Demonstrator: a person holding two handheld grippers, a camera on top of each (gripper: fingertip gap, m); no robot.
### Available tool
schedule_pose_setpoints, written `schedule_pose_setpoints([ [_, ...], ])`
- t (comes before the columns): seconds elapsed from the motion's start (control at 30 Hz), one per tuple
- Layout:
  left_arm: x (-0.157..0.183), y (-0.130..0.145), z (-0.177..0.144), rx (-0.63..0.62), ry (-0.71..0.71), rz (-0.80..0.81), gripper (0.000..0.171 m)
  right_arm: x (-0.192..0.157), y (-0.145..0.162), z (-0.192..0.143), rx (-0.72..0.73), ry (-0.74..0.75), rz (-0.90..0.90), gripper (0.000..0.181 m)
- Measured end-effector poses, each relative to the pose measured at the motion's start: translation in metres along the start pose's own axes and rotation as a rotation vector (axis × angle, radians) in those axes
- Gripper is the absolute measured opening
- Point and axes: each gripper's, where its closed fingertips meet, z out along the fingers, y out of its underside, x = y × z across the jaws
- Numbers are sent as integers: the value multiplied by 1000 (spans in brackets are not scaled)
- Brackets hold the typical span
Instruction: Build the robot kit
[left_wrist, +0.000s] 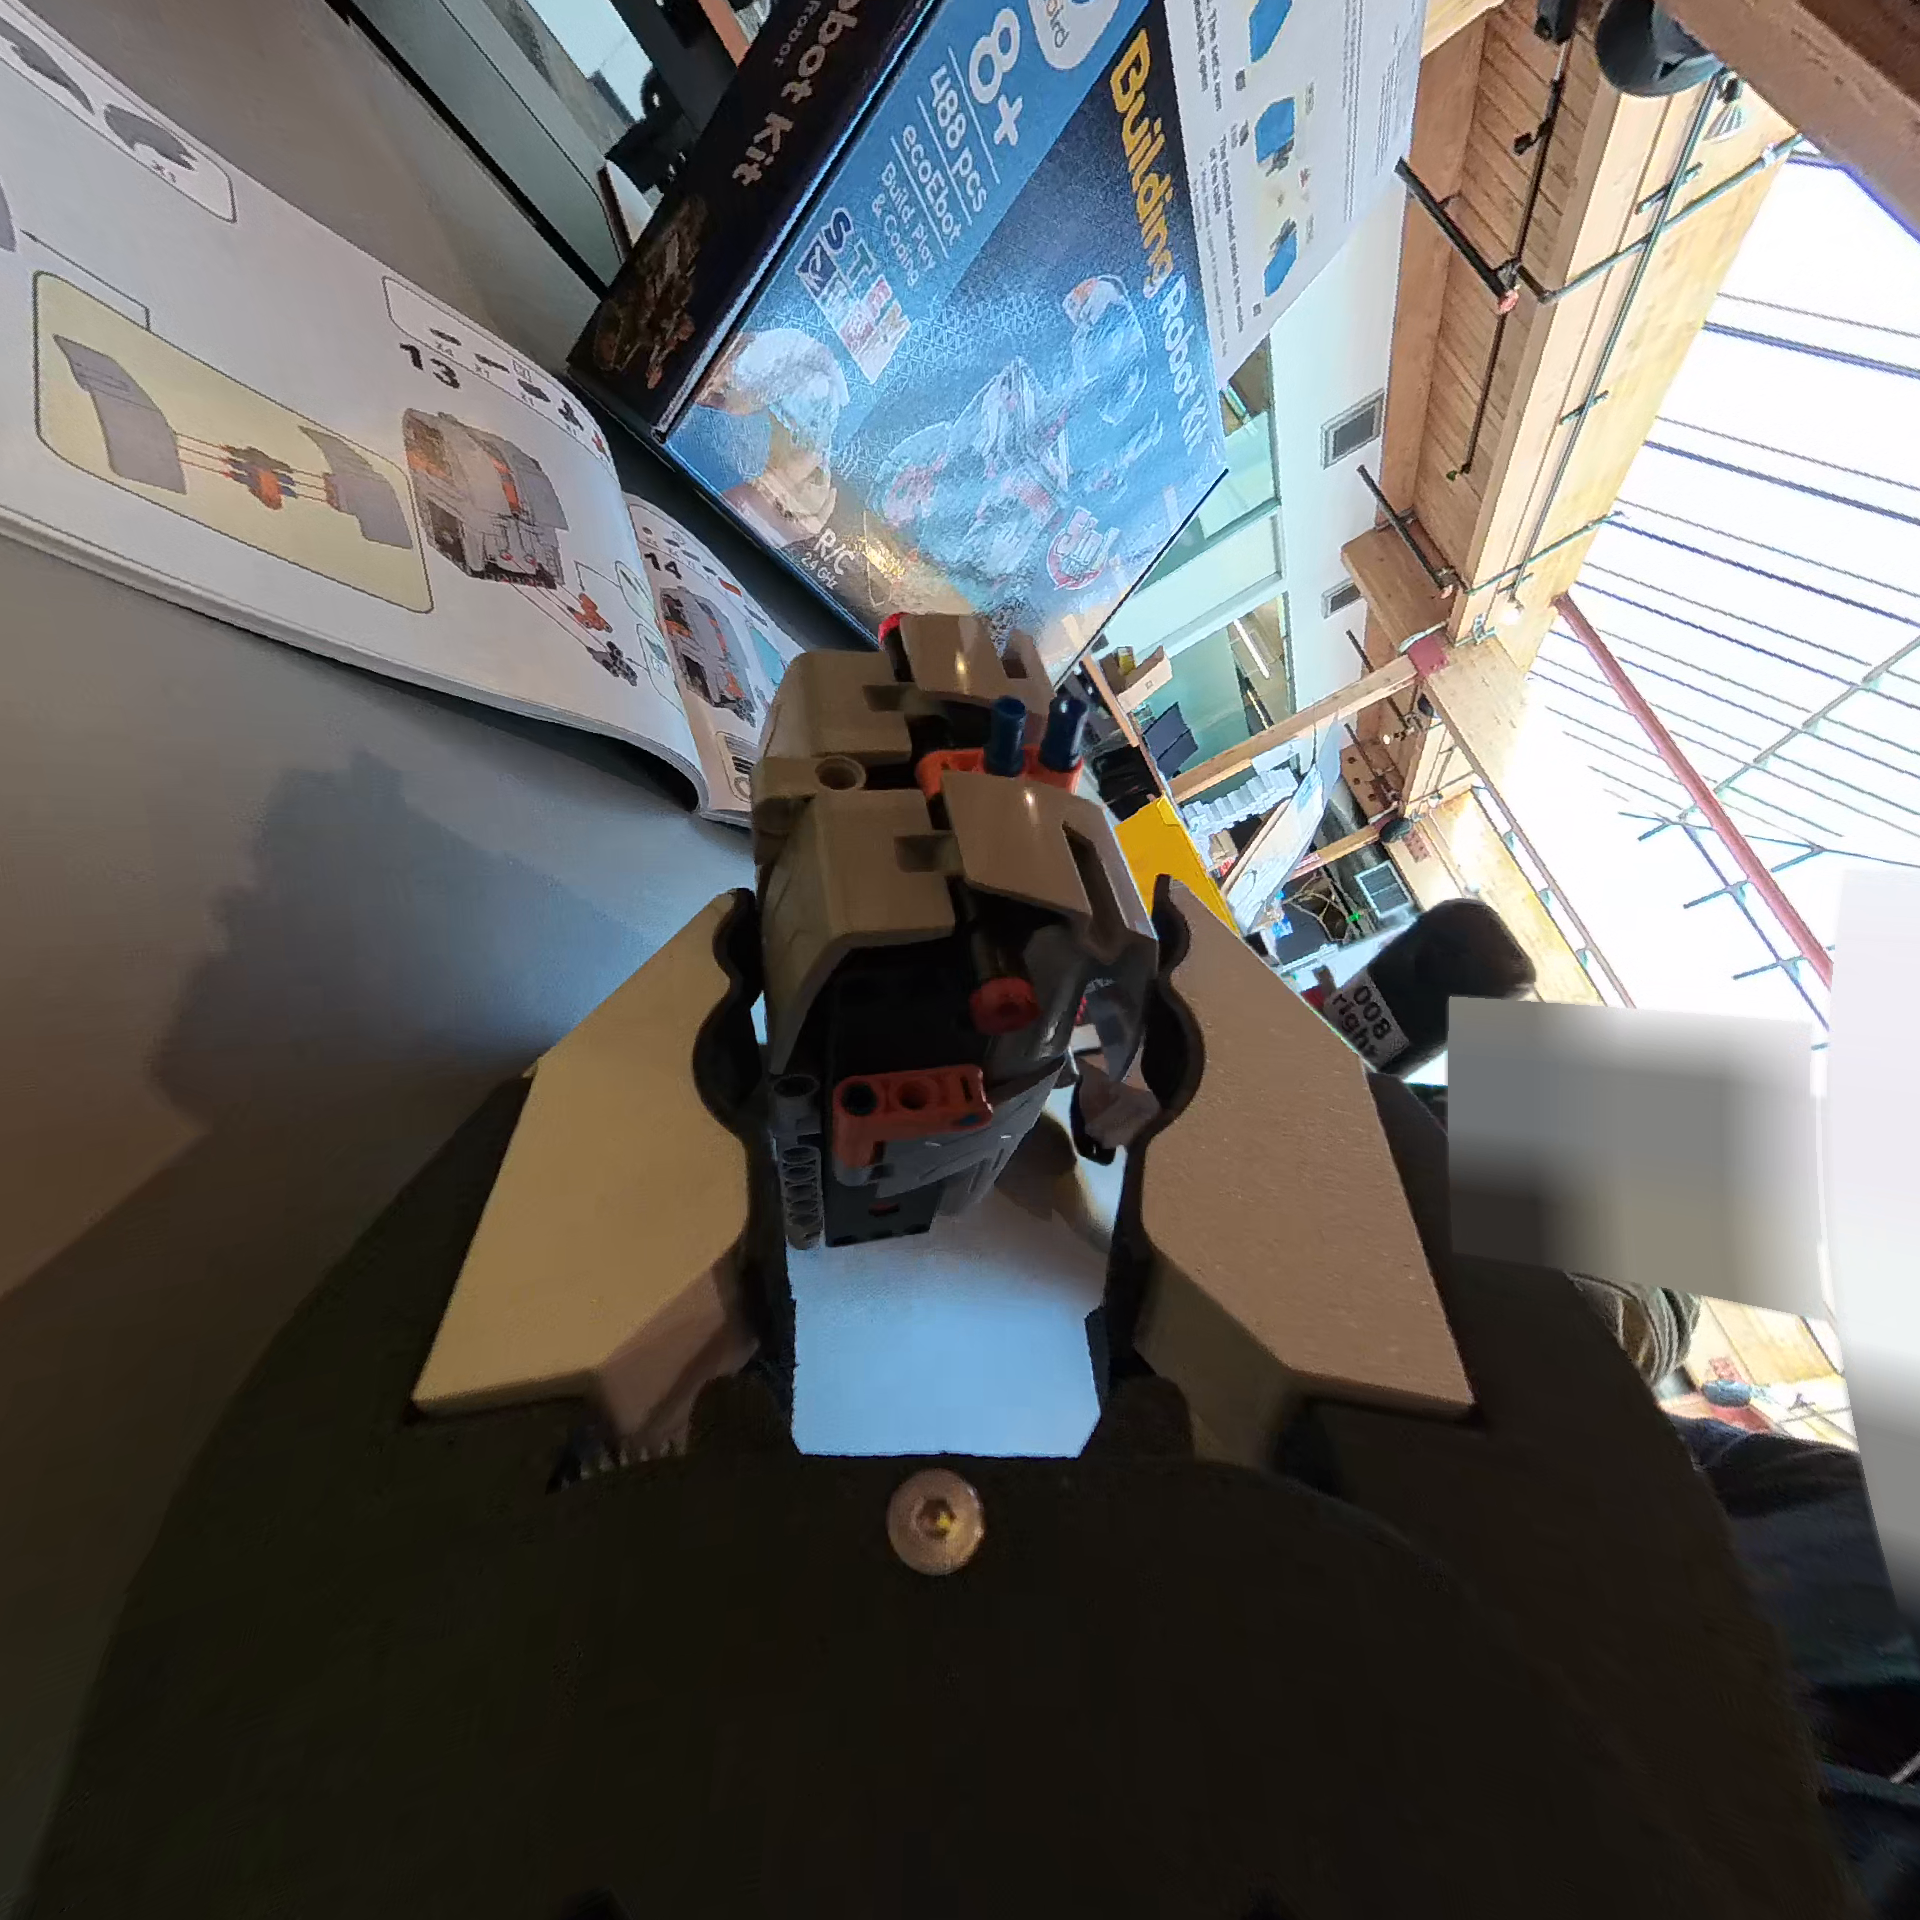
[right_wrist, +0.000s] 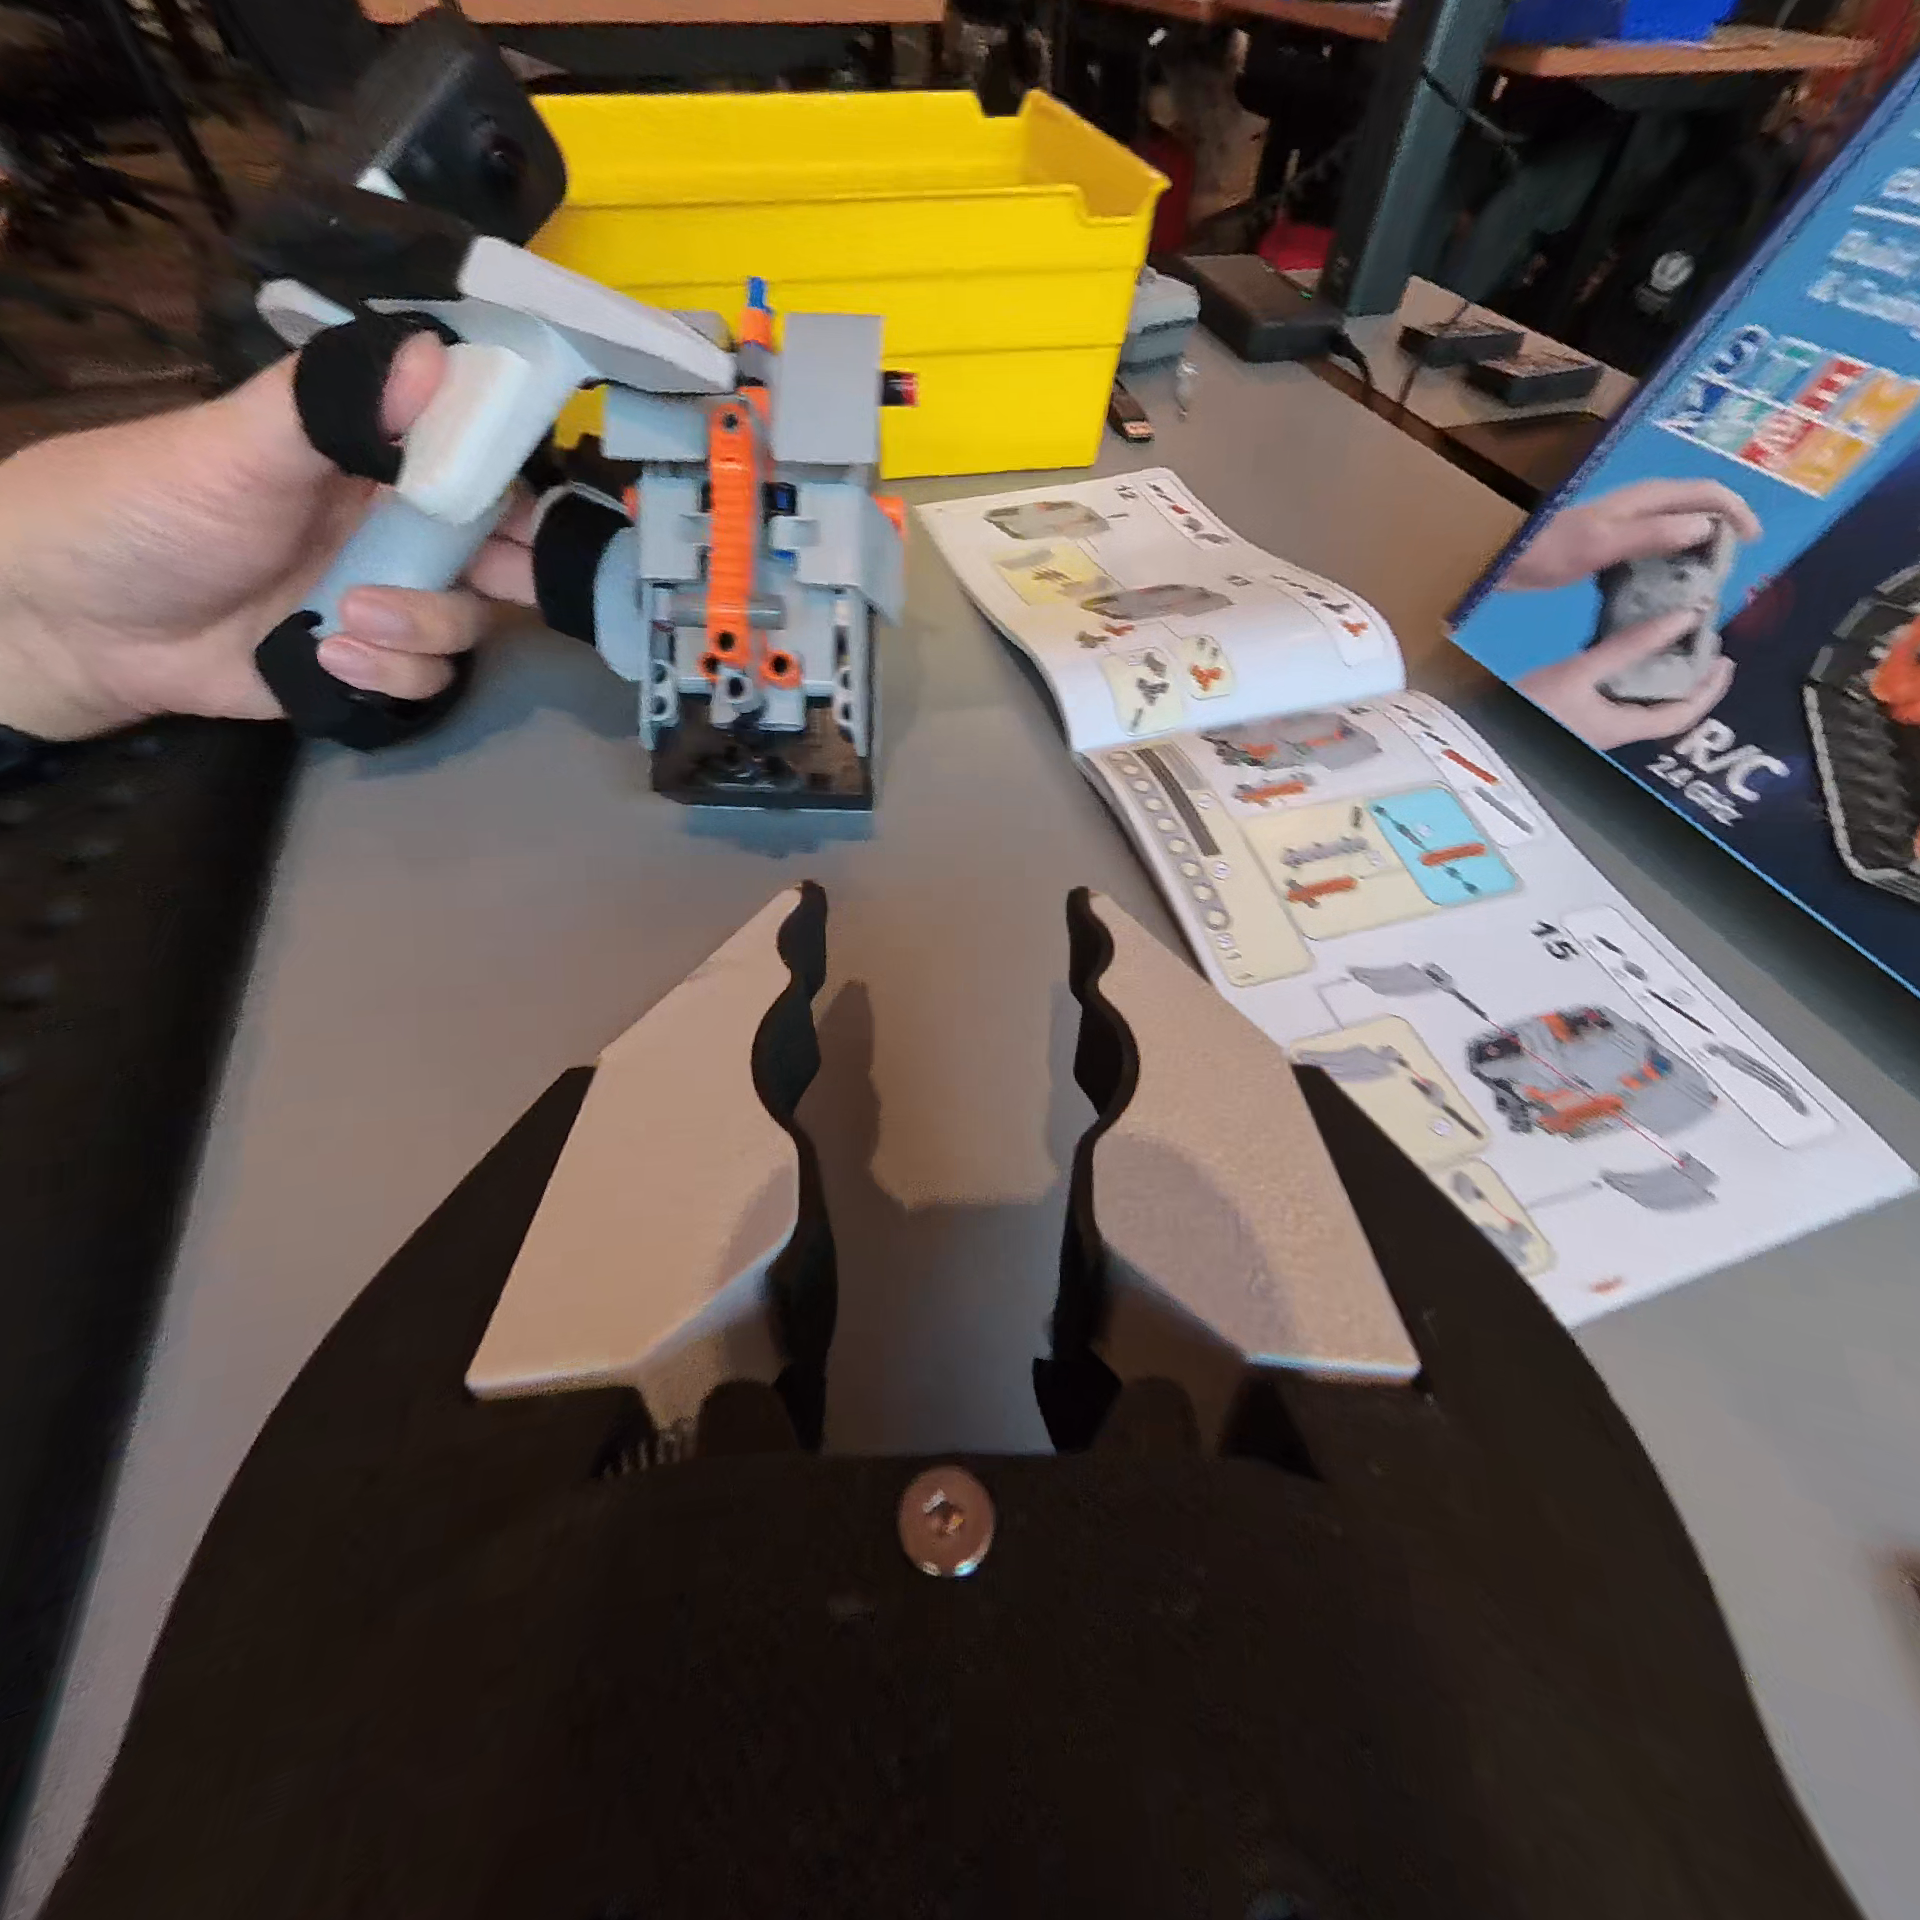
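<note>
Daylight is pouring through a big slatted window (left_wrist: 1766, 499) at the right of the left wrist view, washing out the wooden beams (left_wrist: 1455, 312) beside it. A grey table (right_wrist: 499, 935) is filling the middle of the right wrist view, with dark shelving (right_wrist: 1455, 125) standing along the top edge.

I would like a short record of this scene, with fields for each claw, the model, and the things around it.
left claw: shut on the grey and orange brick-built model
right claw: open, empty, above the grey table
model: stands upright on the table, black base down
hand: holds the left claw's handle
open instruction booklet: lies flat, right of the model
yellow plastic bin: behind the model
blue cardboard kit box: leans at the far right
</note>
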Motion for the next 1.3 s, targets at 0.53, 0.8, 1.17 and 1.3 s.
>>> schedule_pose_setpoints([
  [0.53, 2, 3, 0, -15, 4, -7, 73, 49, 30, -11, -153, 181, 59, 36],
  [0.8, 2, 3, 1, -18, 19, -27, 73, 84, 31, -29, -99, 289, 201, 33],
  [1.17, 7, 5, 3, -35, 41, -27, 74, 88, 29, -32, -80, 319, 196, 27],
  [1.3, 9, 6, 3, -39, 47, -26, 74, 103, 33, -41, -78, 382, 254, 20],
])
